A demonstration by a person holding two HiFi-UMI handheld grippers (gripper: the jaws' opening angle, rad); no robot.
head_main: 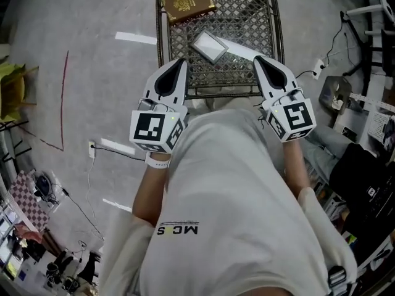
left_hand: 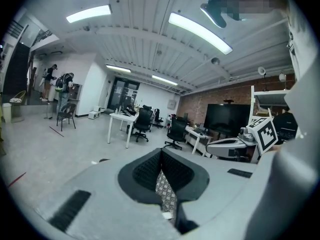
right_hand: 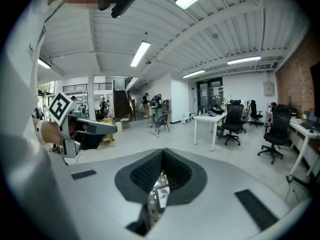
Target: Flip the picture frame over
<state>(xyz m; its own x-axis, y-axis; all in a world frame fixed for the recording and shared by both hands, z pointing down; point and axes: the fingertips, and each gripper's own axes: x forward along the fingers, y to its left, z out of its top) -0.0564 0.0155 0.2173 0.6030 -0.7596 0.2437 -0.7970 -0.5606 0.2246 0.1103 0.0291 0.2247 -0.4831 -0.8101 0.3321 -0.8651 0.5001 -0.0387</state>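
Observation:
A small picture frame (head_main: pixel 209 46) with a pale border lies flat, turned askew, on the black metal mesh table (head_main: pixel 162 29). Both grippers are held above the table's near edge, apart from the frame. My left gripper (head_main: pixel 179 63) is at the near left and my right gripper (head_main: pixel 259 60) at the near right. Each has its jaws closed together with nothing between them. In the left gripper view the left gripper (left_hand: pixel 161 152) shows only mesh below its jaws. In the right gripper view a slice of the frame (right_hand: pixel 161 196) shows beneath the right gripper (right_hand: pixel 162 152).
A brown book (head_main: pixel 187 2) lies at the table's far left corner. Cables and a power strip (head_main: pixel 318 68) run over the grey floor to the right, near dark cluttered shelving (head_main: pixel 364 184). Desks and office chairs (right_hand: pixel 233 122) stand farther off.

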